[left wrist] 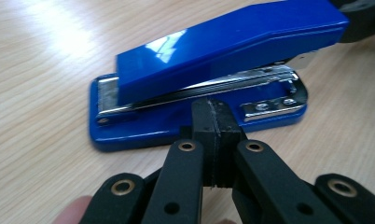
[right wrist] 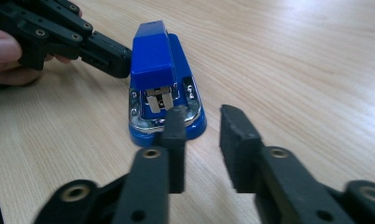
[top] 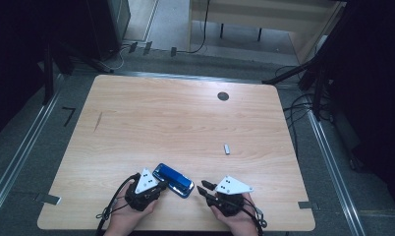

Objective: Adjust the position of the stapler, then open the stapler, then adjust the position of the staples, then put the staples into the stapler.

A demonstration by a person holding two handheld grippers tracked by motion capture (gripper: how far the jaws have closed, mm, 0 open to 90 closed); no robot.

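Resting on table: blue stapler | left gripper jaws clenched empty, beside it | right gripper jaws parted, empty

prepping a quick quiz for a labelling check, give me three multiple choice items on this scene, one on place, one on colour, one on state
1. Where does the glossy blue plastic stapler lie on the light wooden table?
A. near the front edge, between the two grippers
B. at the far right corner
C. on the floor

2. What colour are the stapler's lid and base?
A. red
B. blue
C. green

3. How do the left gripper's jaws stand?
A. wide apart around the stapler
B. shut, pads together, beside the stapler's base
C. clamped on the small metal piece

Key: 1 A, the high view shows it between both grippers; 2 B, blue in every view; 3 B, the left gripper view shows the pads pressed together.
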